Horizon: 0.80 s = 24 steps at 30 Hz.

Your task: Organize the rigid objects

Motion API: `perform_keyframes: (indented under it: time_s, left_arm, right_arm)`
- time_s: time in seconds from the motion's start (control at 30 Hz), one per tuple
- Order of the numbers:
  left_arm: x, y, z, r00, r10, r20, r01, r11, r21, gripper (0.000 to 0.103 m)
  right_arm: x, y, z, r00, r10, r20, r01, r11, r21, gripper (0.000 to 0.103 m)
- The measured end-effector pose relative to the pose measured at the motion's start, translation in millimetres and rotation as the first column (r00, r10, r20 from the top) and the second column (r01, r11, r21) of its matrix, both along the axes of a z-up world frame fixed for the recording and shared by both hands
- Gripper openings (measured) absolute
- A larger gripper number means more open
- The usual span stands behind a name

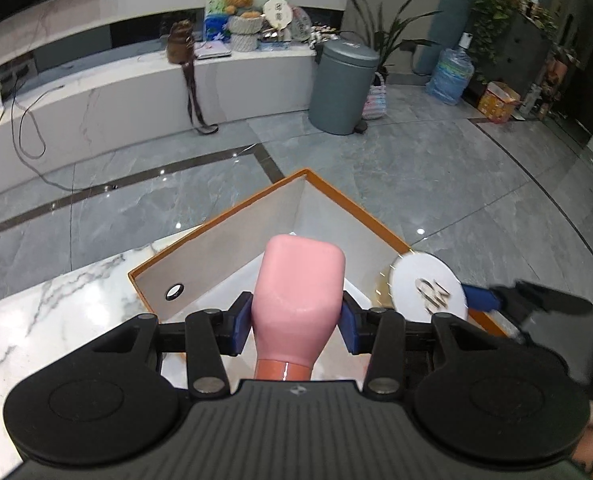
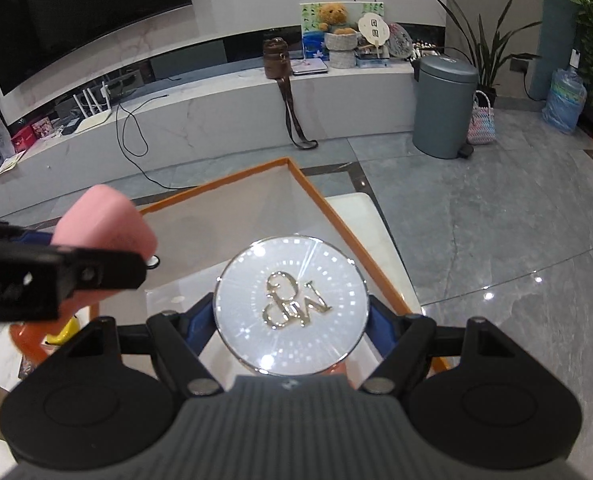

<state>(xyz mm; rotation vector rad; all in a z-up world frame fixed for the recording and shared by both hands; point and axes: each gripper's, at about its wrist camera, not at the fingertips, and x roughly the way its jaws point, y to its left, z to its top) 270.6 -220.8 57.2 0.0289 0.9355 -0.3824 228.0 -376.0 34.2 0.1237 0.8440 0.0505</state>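
Gripping a pink bottle [image 1: 298, 300] by its body, the left claw [image 1: 296, 320] has its blue pads pressed against both flanks, the bottle's base pointing forward over the near edge of the orange-rimmed box [image 1: 232, 216] that sits on the marble surface [image 1: 56, 320]. The bottle's sides look smooth and tapered toward the neck, so my guess is it could slide out backward if the claw tilts down to drop it in. Just right of that claw, the right claw [image 2: 290, 312] is closed on a round white compact [image 2: 290, 304] with a raised gold emblem, held by its rim above the box's right side. Only the thin edge is pinched, so it could pivot or pop free. With both claws crowded over one box, they could knock each other, and either thing could land outside the rim.
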Motion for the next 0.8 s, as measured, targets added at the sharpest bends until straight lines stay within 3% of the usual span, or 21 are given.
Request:
perform_keyframes:
  time_s: [0.27,0.57,0.8]
  left_arm:
    - [33,-7,-26,0.996,0.045,-0.074,-0.044,0.999,0.014,0.05]
    - [60,-16,-58,0.987,0.062,-0.147,-0.049,0.994,0.093,0.047]
    - [70,-25,-63,0.988,0.04,-0.149,-0.019,0.99,0.136,0.047]
  right_arm:
    - [14,0,-18,0.997,-0.024,-0.068,0.023,1.0,-0.018,0.075]
    - [28,17,-38,0.991,-0.006,-0.133,-0.001,0.999,-0.051,0.075]
    - [39,27,-54,0.984,0.003,-0.177,-0.016,0.997,-0.07,0.075]
